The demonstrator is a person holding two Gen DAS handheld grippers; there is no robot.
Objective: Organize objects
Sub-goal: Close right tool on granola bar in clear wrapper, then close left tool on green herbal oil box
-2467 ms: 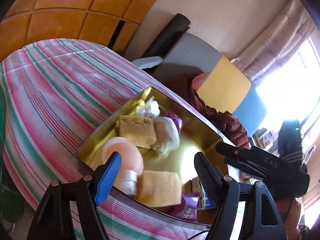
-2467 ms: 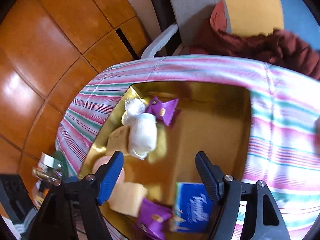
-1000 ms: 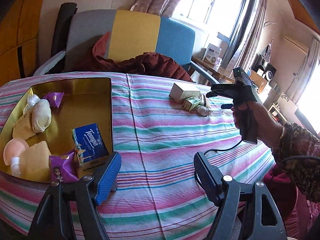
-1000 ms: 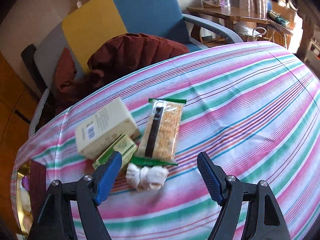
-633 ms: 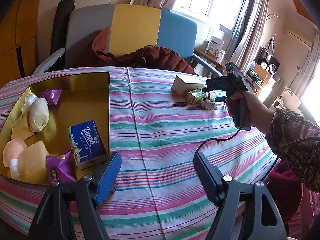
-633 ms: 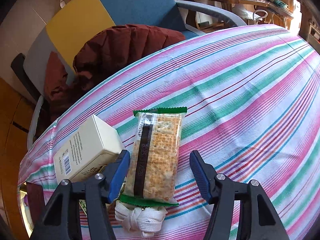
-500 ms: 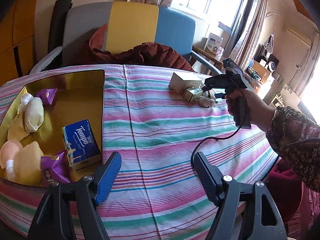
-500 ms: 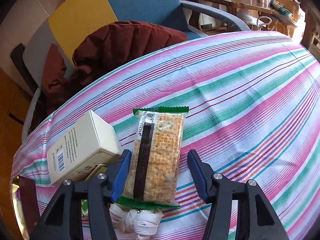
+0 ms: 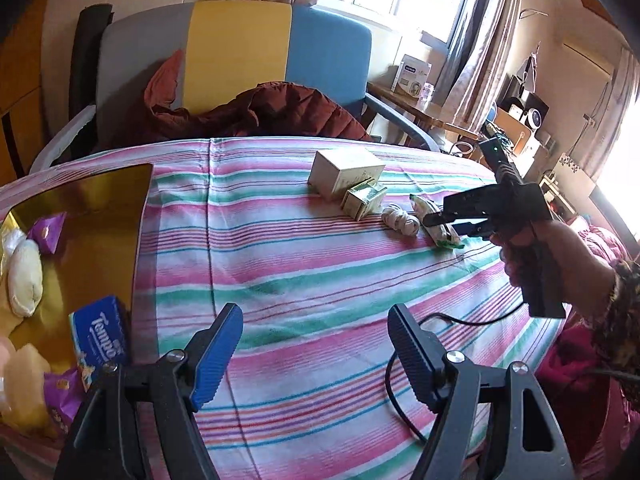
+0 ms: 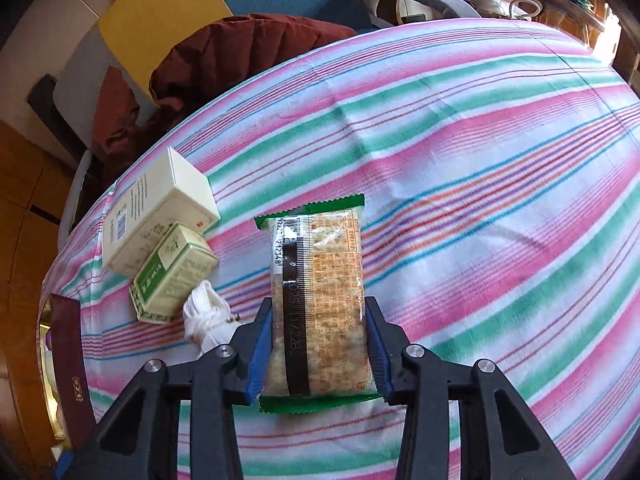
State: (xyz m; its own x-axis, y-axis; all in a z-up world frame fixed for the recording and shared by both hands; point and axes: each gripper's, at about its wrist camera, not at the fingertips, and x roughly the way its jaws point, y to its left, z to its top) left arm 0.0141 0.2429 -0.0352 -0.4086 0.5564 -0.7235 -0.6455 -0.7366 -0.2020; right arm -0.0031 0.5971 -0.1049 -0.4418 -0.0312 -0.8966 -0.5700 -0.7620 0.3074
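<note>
My right gripper (image 10: 319, 328) is shut on a green-edged cracker packet (image 10: 318, 280) that lies on the striped tablecloth; its pads press both long sides. The gripper (image 9: 444, 220) and packet (image 9: 438, 232) also show in the left wrist view. Left of the packet lie a cream box (image 10: 156, 208), a small green box (image 10: 172, 274) and a white knotted bundle (image 10: 206, 318). My left gripper (image 9: 314, 344) is open and empty above the cloth, right of a gold tray (image 9: 100, 216) that holds a blue Tempo tissue pack (image 9: 102, 336) and several wrapped items.
A grey, yellow and blue chair (image 9: 240, 56) with a dark red jacket (image 9: 260, 114) stands behind the table. A black cable (image 9: 460, 320) trails over the cloth near the right hand. The tray's edge (image 10: 68, 360) shows at the far left of the right wrist view.
My right gripper moved forward over the cracker packet and closed on it. My left gripper drifted slightly right, so the tray sits further left.
</note>
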